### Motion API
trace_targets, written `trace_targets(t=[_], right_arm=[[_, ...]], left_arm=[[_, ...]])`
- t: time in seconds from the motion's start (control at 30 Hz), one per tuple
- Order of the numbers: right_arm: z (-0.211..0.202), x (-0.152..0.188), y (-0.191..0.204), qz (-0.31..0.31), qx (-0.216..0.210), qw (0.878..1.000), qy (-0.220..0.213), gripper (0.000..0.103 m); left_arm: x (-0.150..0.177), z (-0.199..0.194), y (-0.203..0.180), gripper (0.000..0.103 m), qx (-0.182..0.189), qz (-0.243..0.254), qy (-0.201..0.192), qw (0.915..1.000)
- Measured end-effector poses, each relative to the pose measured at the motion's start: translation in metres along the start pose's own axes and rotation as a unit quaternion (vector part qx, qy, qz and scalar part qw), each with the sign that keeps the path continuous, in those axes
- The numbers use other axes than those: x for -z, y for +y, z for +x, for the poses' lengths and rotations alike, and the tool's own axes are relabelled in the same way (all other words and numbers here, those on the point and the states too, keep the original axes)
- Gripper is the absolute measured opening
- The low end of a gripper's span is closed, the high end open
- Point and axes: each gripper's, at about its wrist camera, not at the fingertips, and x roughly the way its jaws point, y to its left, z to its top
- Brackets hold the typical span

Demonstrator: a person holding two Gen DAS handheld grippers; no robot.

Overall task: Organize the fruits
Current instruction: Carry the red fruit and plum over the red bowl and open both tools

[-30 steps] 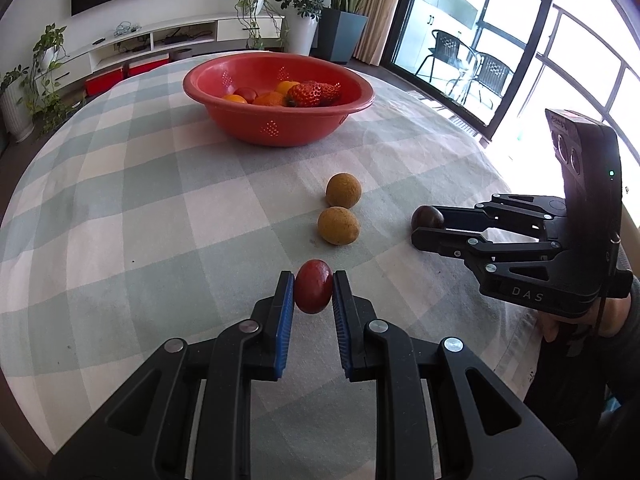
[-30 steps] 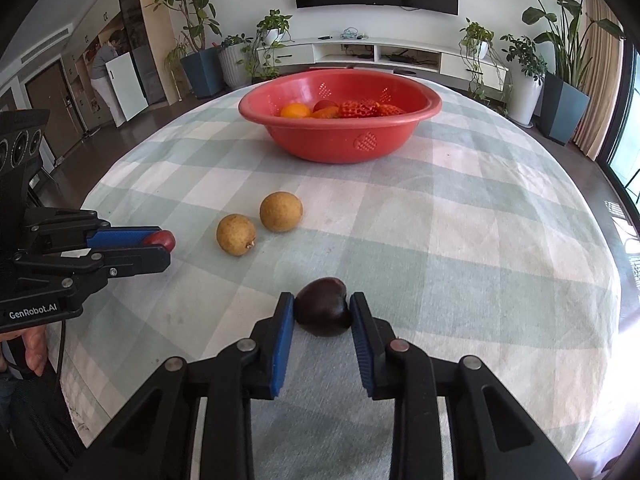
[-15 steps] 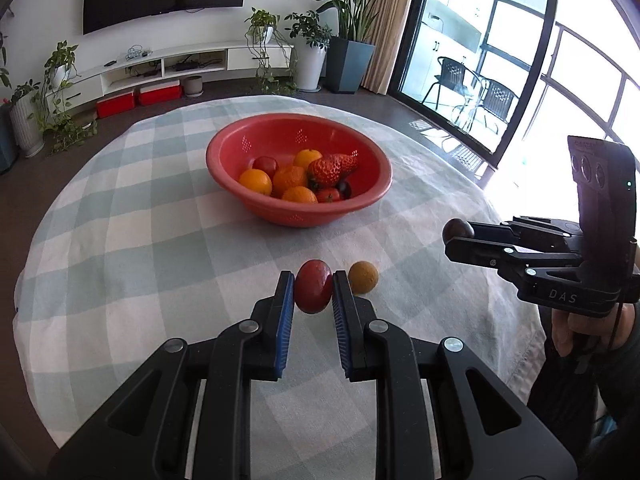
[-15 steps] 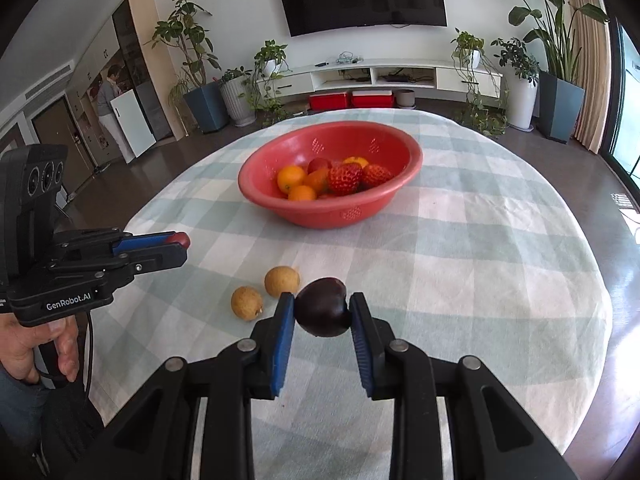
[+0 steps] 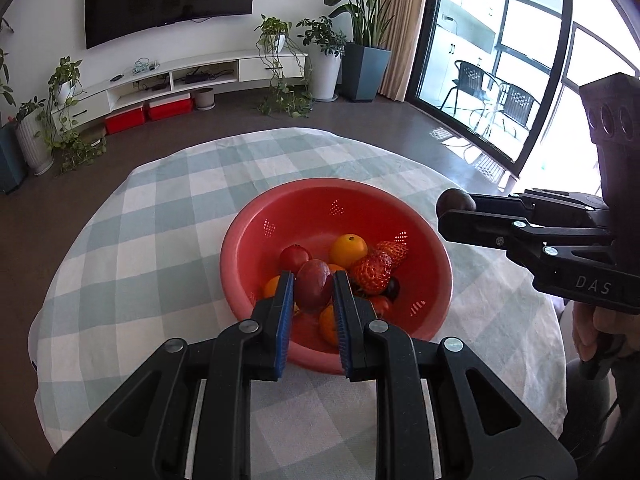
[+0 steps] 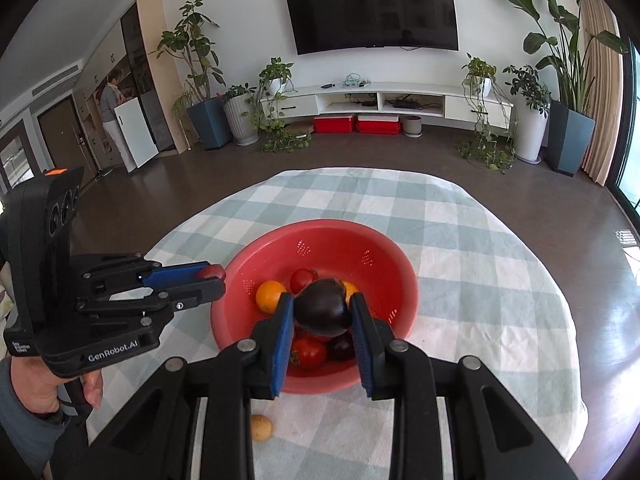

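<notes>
A red colander bowl (image 5: 434,280) (image 6: 404,264) stands on the checked tablecloth and holds oranges (image 5: 348,249), strawberries (image 5: 372,270) and other fruit. My left gripper (image 5: 313,292) is shut on a small red fruit (image 5: 313,285) and hangs above the bowl's near side. My right gripper (image 6: 321,314) is shut on a dark purple fruit (image 6: 321,308), also above the bowl. In the left wrist view the right gripper (image 5: 456,210) reaches in from the right at the bowl's rim. The left gripper (image 6: 212,278) shows at the left in the right wrist view.
One tan round fruit (image 6: 261,427) lies on the cloth just in front of the bowl. The round table's edge (image 6: 568,320) curves close on the right. A hand (image 6: 36,384) holds the left gripper's handle. Plants and a TV shelf stand far behind.
Both grippers rose and moved forward with their fruits, from over the cloth near the tan fruits to above the red bowl. The tan fruits have dropped behind the fingers.
</notes>
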Motion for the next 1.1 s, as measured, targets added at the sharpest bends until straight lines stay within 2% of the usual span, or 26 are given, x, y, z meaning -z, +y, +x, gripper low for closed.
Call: trace_targets(t=[0.13, 0.4, 0.67, 1.1], right_arm=[[0.034, -0.015, -0.007, 0.003, -0.008, 1.0, 0.025, 0.031], [0.091, -0.018, -0.018, 0.002, 0.003, 0.997, 0.075, 0.031], [0.116, -0.018, -0.017, -0.012, 0.013, 0.996, 0.092, 0.031], [0.118, -0.017, -0.014, -0.024, 0.024, 0.995, 0.097, 0.032]], left_arm=[[-0.008, 0.029, 0.004, 0.018, 0.006, -0.006, 0.011, 0.9999], [-0.002, 0.07, 0.006, 0.018, 0.006, -0.003, 0.034, 0.9994], [0.0, 0.084, 0.01, 0.018, 0.005, -0.002, 0.037, 0.9993], [0.001, 0.083, 0.01, 0.019, -0.001, -0.003, 0.032, 0.9995]])
